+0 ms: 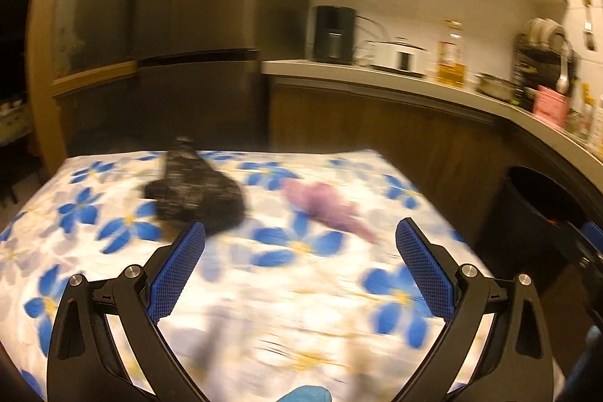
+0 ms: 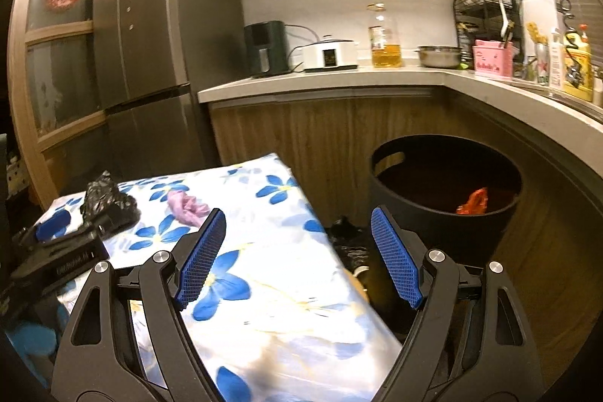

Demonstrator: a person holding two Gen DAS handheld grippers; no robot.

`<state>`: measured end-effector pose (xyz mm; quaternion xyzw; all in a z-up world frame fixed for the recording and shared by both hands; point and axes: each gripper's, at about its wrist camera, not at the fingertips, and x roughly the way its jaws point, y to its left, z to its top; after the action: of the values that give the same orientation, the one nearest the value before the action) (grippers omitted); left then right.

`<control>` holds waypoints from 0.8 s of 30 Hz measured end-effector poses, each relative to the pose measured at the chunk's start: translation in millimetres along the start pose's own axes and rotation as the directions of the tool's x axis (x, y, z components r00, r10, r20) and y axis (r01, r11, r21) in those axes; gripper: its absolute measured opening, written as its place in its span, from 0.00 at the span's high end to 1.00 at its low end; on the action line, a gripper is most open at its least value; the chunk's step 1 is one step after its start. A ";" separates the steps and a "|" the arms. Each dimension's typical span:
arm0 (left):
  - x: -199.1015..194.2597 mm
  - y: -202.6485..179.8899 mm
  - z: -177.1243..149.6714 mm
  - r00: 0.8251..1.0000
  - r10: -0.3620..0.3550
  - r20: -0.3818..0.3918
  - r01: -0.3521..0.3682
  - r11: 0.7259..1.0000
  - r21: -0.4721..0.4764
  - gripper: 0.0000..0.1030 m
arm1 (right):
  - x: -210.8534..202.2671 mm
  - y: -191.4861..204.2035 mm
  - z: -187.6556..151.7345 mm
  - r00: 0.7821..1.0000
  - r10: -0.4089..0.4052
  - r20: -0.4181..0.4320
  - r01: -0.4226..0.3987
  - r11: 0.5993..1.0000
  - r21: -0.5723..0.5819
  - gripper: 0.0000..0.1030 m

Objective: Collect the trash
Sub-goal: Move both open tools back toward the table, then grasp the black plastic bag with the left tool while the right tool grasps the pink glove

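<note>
On the floral-clothed table (image 1: 309, 307), beyond the empty, wide-spread left gripper (image 1: 301, 232) and right gripper (image 2: 297, 217), lay crumpled black plastic (image 1: 196, 191) and a pink wad (image 1: 324, 206), judged feather-light, soft, crushable, best pinched at a raised fold; stood nearby, a rigid black bin (image 2: 444, 213).

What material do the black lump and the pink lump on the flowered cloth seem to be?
Black lump: probably thin plastic film, like a bag; it is crinkled and has glossy highlights.
Pink lump: soft and matte with loose folds, perhaps tissue or thin plastic; the look leaves it open.
</note>
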<state>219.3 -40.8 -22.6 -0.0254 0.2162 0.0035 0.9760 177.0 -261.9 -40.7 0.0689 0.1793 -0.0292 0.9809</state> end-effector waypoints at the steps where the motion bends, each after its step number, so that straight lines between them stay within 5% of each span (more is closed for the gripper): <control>1: 4.0 11.4 1.6 1.000 0.024 0.003 -0.024 1.000 -0.017 0.06 | 3.5 5.6 -0.9 1.000 0.011 -0.004 -0.011 1.000 -0.006 0.24; 10: 46.5 86.0 18.1 0.993 0.116 -0.013 -0.117 0.978 -0.173 0.06 | 40.1 49.1 -1.0 0.997 0.080 -0.016 -0.080 0.996 -0.048 0.24; 21: 100.0 107.8 13.0 0.988 0.064 -0.137 -0.098 0.961 -0.258 0.13 | 103.2 99.1 2.7 0.989 0.136 -0.049 -0.140 0.987 -0.081 0.24; 24: 107.9 112.0 11.4 0.987 0.028 -0.159 -0.073 0.956 -0.284 0.23 | 122.2 111.8 2.6 0.986 0.148 -0.073 -0.155 0.984 -0.090 0.24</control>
<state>320.0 71.2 -63.2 -0.1624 0.2883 0.0580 0.9419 301.2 -155.7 -67.8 0.0362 0.2072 0.0565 0.9760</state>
